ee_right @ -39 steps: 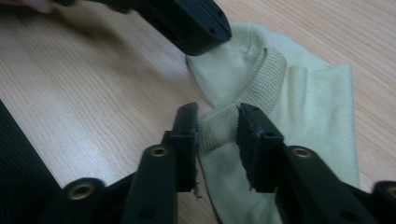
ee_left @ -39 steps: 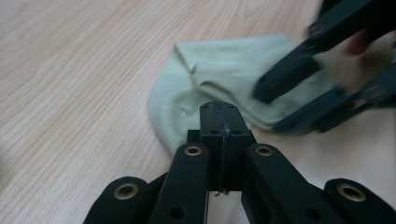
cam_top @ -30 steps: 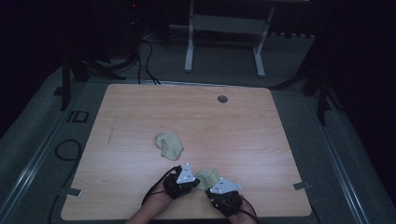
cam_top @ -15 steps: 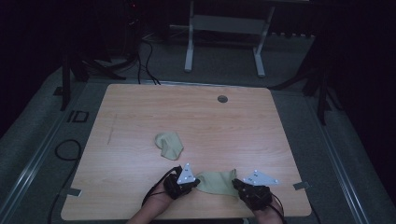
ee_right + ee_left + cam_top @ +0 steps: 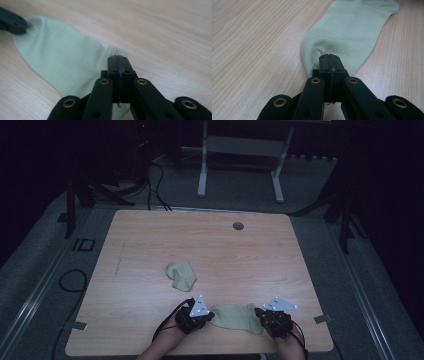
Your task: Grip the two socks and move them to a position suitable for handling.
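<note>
While the two grippers pinch it, a pale green sock [image 5: 235,317] lies flat on the wooden table [image 5: 150,240], close to the near edge. The left gripper [image 5: 196,314] has its jaws pressed together on the left end of the sock, and the cloth bunches a little where it is pinched. The right gripper [image 5: 276,319] has its jaws pressed together on the right end. The sock is spread out between them, and it touches the table all along. A second sock [image 5: 181,274] sits crumpled farther away, near the middle of the table, well apart from both grippers. The held sock looks thin, soft and very light. It will likely bend and droop as soon as it is lifted, and it should not break. Holding it by both ends seems best, because that keeps it spread out. A pinch right at the edge could slip off, so a bit more cloth in the jaws would be safer.
</note>
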The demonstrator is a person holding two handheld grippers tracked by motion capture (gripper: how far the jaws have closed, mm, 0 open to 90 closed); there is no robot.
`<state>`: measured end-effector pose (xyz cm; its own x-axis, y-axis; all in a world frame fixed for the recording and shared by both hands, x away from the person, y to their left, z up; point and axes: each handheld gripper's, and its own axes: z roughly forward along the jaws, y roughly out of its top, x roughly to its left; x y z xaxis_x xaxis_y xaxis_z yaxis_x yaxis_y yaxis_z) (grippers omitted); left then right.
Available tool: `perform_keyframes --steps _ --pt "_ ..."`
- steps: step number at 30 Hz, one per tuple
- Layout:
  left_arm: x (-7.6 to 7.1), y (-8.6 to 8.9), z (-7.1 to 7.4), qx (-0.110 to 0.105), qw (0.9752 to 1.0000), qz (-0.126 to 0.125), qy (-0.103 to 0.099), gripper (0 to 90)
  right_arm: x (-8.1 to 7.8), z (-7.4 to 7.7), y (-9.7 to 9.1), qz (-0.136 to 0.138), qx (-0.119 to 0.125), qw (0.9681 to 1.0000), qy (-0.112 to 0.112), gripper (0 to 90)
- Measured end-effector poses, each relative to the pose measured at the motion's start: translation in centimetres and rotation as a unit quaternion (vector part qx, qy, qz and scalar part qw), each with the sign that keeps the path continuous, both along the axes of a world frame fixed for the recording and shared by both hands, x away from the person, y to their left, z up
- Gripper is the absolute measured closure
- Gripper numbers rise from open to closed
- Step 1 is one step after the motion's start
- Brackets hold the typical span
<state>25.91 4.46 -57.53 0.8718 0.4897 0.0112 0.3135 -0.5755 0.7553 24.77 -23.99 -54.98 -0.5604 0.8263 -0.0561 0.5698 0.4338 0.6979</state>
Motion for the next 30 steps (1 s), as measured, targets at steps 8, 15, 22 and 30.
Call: perform_keyframes --steps 8,15,22,30 --pt "0.2 -0.6 0.0 -0.002 1.0000 -0.004 0.004 89.5 0.5 -1.0 -1.1 -0.012 -0.009 0.9998 0.010 89.9" --pt "0.6 -2.4 0.1 0.003 0.9999 -0.013 0.003 89.4 0.7 -0.9 -2.8 -0.028 -0.013 0.9995 0.007 89.8" --pt "1.6 -3.0 0.0 -0.010 0.9998 -0.014 0.011 89.4 1.5 -0.9 -4.3 -0.043 -0.006 0.9990 0.009 89.8" --pt "1.9 -2.8 -0.1 -0.017 0.9997 -0.010 0.016 89.3 1.8 -0.9 -4.3 -0.043 -0.006 0.9990 0.013 89.8"
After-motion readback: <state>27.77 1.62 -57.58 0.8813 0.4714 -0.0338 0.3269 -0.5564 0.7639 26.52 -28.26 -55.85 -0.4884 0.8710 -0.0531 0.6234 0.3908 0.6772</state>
